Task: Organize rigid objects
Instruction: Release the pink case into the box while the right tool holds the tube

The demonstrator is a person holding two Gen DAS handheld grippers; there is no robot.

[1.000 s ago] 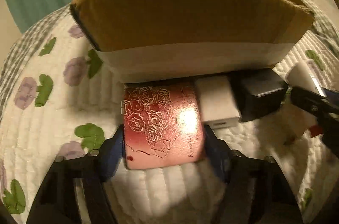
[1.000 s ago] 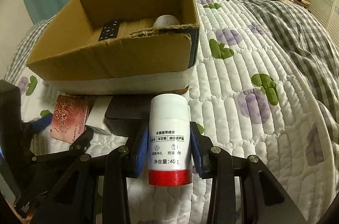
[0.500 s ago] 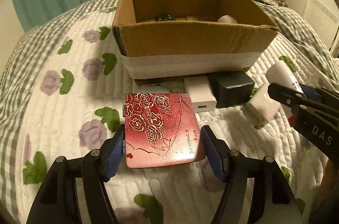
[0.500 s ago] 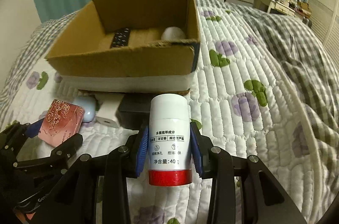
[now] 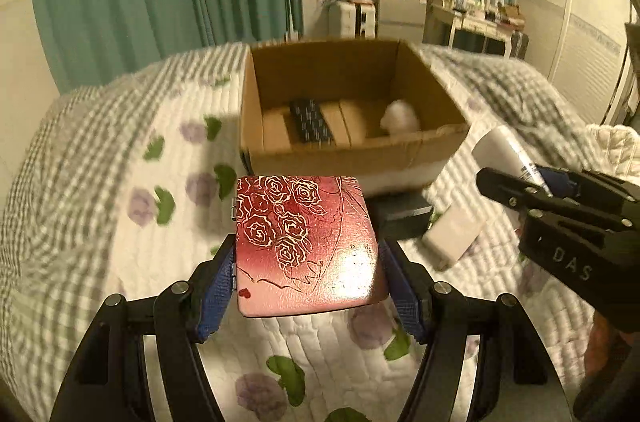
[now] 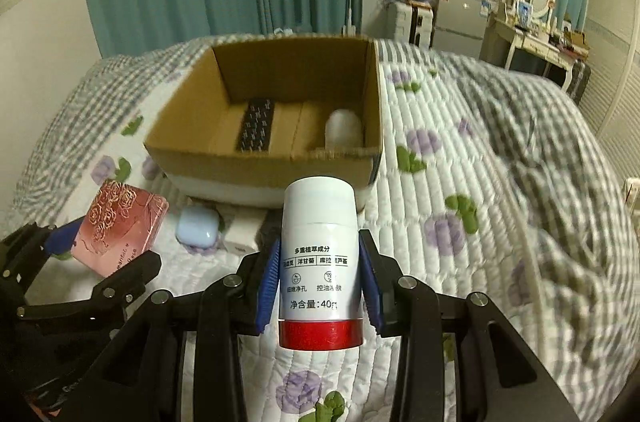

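My left gripper [image 5: 306, 282] is shut on a flat red case with gold roses [image 5: 304, 242], held above the quilt in front of the open cardboard box [image 5: 352, 158]. The case also shows in the right wrist view [image 6: 120, 226]. My right gripper [image 6: 318, 286] is shut on a white bottle with a red band [image 6: 320, 262], held above the quilt near the box [image 6: 264, 178]. The bottle shows at the right of the left wrist view [image 5: 504, 152]. Inside the box lie a black remote [image 6: 256, 126] and a white rounded object [image 6: 344, 128].
On the quilt in front of the box lie a pale blue earbud case [image 6: 198, 224], a white adapter [image 5: 454, 236] and a black block [image 5: 404, 212]. The quilted bed [image 6: 480, 202] spreads to the right. Teal curtains and furniture stand behind.
Both grippers have risen and drawn back from the quilt with their objects held. The box interior has come into view from above.
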